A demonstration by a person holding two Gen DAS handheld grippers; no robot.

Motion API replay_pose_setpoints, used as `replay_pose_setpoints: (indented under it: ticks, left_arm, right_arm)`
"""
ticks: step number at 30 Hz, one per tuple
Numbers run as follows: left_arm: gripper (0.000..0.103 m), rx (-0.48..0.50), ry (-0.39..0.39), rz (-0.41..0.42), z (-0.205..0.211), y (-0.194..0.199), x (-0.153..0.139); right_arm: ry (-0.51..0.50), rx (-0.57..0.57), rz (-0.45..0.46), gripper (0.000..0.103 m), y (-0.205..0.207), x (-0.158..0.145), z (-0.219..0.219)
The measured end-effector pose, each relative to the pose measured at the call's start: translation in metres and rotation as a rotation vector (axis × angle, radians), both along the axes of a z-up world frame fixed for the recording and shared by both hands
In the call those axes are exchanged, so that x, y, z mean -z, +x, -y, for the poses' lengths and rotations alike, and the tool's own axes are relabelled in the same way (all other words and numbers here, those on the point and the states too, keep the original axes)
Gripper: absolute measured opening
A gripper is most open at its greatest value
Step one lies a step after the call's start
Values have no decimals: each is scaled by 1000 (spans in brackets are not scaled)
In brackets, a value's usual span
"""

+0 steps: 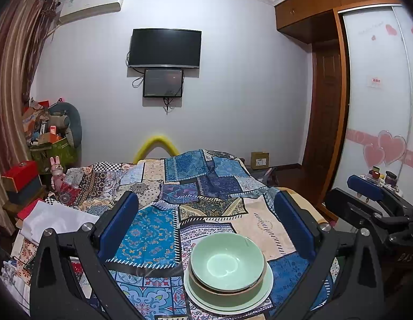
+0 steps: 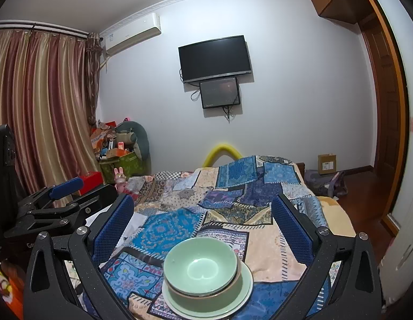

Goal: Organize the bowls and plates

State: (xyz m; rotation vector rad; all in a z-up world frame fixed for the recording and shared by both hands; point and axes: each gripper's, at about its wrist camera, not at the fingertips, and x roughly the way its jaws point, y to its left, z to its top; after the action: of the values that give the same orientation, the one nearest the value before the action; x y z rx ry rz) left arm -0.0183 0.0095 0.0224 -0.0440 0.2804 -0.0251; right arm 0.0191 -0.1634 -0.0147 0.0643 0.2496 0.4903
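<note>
A pale green bowl [image 1: 227, 260] is nested in a darker green bowl [image 1: 227, 294], and both stand on a pale green plate [image 1: 267, 290] on the patchwork cloth. The same stack shows in the right wrist view: bowl [image 2: 201, 264], darker bowl [image 2: 206, 300], plate [image 2: 247, 288]. My left gripper [image 1: 206, 213] is open and empty, held above and behind the stack. My right gripper [image 2: 202, 214] is open and empty, likewise above the stack. The right gripper also shows at the right edge of the left wrist view [image 1: 372, 200], and the left gripper at the left of the right wrist view [image 2: 62, 197].
The patchwork cloth [image 1: 153, 234] covers a bed-like surface. White folded fabric [image 1: 54, 221] lies at its left. Red boxes [image 1: 19, 176] and a cluttered green bin [image 1: 54, 149] stand by the curtain. A wardrobe [image 1: 380, 106] and small jars [image 1: 380, 176] are at the right.
</note>
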Motion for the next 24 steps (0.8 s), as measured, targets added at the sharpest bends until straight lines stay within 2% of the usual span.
replay_pose_setpoints:
  ticks: [24]
  left_arm:
    - [103,34,-16,-26,-2,6,2]
  right_arm:
    - [8,4,-19,103,3,-1,2]
